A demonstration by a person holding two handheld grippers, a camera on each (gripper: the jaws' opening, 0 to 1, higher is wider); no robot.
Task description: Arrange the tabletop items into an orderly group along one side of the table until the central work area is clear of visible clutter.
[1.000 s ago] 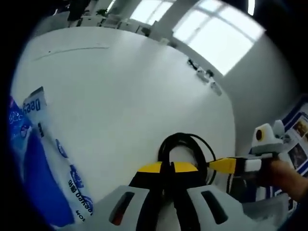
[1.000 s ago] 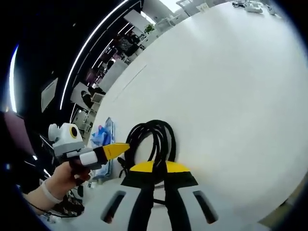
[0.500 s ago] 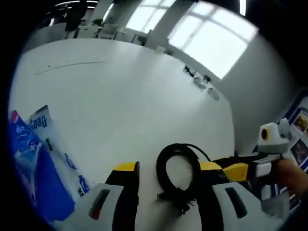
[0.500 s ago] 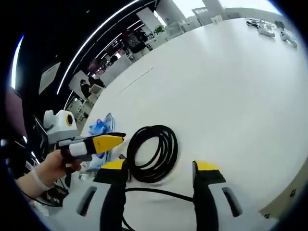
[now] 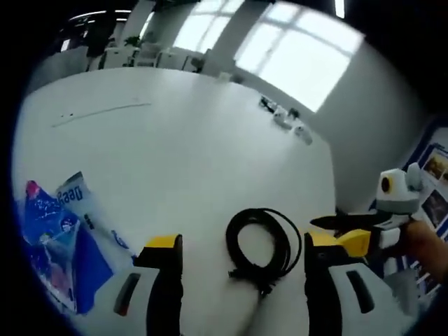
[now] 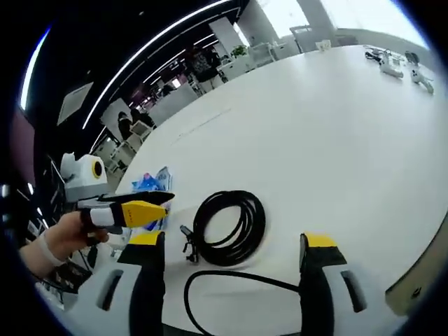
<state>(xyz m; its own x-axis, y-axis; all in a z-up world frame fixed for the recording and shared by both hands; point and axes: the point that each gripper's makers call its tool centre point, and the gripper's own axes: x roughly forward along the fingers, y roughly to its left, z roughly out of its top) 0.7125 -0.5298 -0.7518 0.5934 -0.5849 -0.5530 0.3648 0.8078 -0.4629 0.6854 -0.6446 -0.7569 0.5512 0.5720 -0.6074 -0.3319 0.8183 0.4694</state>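
Note:
A coiled black cable lies flat on the white table, just beyond my left gripper, whose yellow-tipped jaws stand open on either side of it. In the right gripper view the same cable coil rests ahead of my right gripper, also open and holding nothing; a loose cable loop trails near its base. A blue and white packet lies to the left of the coil. The other gripper enters the left view from the right, and the left one enters the right view, held by a hand.
Small white devices sit at the far table edge; they appear as devices in the right gripper view. The table edge runs close on the right. Office desks and windows lie beyond.
Both grippers went from shut on the cable coil to open. The coil now lies free on the table, and both cameras have pulled back from it.

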